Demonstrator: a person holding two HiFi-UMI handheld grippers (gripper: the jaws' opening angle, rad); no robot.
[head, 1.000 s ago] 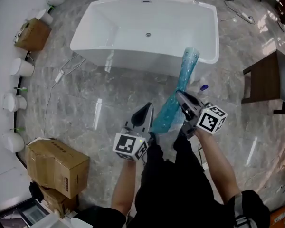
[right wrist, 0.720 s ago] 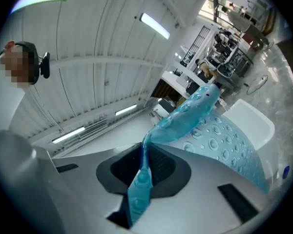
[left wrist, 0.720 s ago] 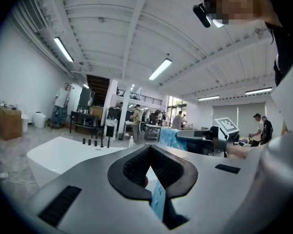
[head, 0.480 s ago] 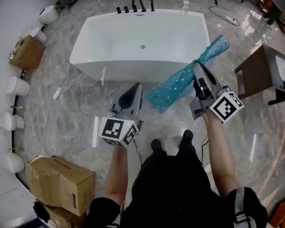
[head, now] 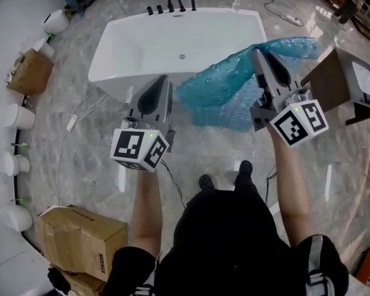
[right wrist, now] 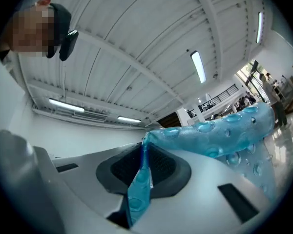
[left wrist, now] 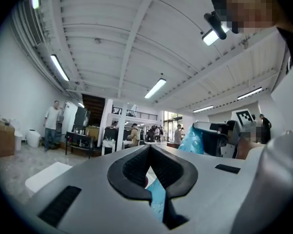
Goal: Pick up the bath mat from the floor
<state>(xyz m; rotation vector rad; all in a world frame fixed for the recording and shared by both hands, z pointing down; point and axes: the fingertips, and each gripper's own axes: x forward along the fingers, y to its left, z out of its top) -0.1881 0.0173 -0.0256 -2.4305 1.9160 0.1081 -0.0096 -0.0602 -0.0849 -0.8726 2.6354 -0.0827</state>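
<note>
The bath mat (head: 228, 91) is translucent blue with bubble-like bumps. It hangs in the air in front of the bathtub, spread out to the left of my right gripper (head: 259, 57). That gripper is shut on the mat's edge; in the right gripper view a fold of mat (right wrist: 224, 130) runs out from between the pads at the right gripper's (right wrist: 142, 145) tips. My left gripper (head: 164, 79) is raised just left of the mat's free edge, its jaws together. In the left gripper view the left gripper (left wrist: 149, 147) has no mat at its tips, and the mat (left wrist: 190, 139) shows ahead.
A white bathtub (head: 129, 48) with black taps stands ahead. A brown wooden table (head: 333, 79) is at the right, close to the mat. Cardboard boxes (head: 80, 233) sit at the lower left, another (head: 28, 73) by the wall. A cable (head: 74, 113) lies on the marble floor.
My right gripper has risen with the mat, which has come up off the floor and spread out sideways. My left gripper has risen too and moved away from the mat's lower end.
</note>
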